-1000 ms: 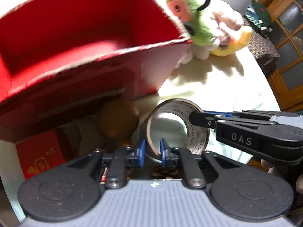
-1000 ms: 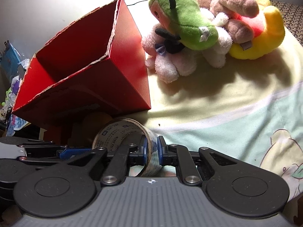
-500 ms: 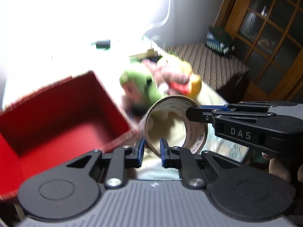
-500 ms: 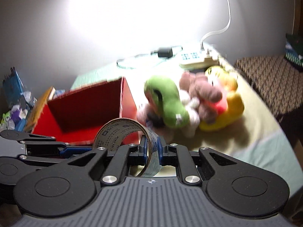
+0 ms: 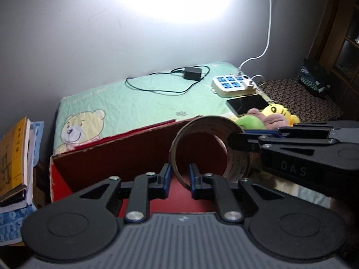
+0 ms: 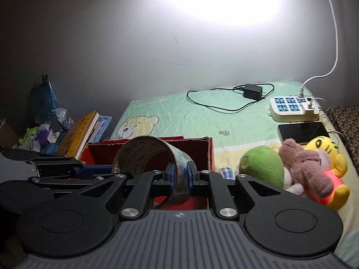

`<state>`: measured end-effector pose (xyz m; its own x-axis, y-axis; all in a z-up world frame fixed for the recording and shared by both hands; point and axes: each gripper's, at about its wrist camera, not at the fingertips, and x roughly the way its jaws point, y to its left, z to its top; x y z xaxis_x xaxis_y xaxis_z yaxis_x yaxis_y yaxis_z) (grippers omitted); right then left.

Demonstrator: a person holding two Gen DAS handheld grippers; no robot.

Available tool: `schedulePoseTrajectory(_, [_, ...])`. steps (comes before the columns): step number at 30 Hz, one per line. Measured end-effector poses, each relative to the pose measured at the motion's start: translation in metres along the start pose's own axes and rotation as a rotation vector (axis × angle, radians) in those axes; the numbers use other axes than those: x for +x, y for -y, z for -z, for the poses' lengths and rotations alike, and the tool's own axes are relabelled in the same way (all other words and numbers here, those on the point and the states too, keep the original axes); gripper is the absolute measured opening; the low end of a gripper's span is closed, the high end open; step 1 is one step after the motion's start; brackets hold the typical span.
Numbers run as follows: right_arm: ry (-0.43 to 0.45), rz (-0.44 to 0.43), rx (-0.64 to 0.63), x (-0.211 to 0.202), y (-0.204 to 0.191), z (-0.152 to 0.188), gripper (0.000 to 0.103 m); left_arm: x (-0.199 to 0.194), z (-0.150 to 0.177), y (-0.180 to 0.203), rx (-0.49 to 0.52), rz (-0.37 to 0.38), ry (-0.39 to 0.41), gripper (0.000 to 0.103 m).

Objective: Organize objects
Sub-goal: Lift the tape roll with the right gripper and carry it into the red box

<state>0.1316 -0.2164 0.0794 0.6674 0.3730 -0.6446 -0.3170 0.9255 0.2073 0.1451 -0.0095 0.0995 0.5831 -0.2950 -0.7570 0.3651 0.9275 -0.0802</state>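
both hand-held grippers were clamped on the same tape roll (image 5: 208, 148): left hand-held gripper (image 5: 178, 178) on its near rim, right hand-held gripper (image 6: 180, 177) on the far side. roll hung in the air over the open red box (image 5: 125, 157), not yet inside. plush toys (image 6: 291, 168) lay on the bed (image 6: 202, 116) beside the box, likely left to sort.

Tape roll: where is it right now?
The tape roll is held up in front of the open red box, pinched by both the left gripper and right gripper, with the plush toys to its right.
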Motion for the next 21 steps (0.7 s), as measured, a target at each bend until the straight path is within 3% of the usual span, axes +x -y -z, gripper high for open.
schedulePoseTrajectory(5, [-0.093, -0.025, -0.021, 0.040, -0.006, 0.001, 0.012, 0.028, 0.008, -0.024, -0.042, -0.041, -0.067, 0.012])
schedulePoseTrajectory(13, [-0.241, 0.024, -0.102, 0.094, -0.011, 0.009, 0.012, 0.089, 0.020, -0.044, -0.150, 0.000, -0.223, 0.012])
schedulePoseTrajectory(21, [-0.307, 0.036, -0.116, 0.120, -0.005, 0.013, 0.013, 0.115, 0.024, -0.055, -0.217, 0.037, -0.289, 0.012])
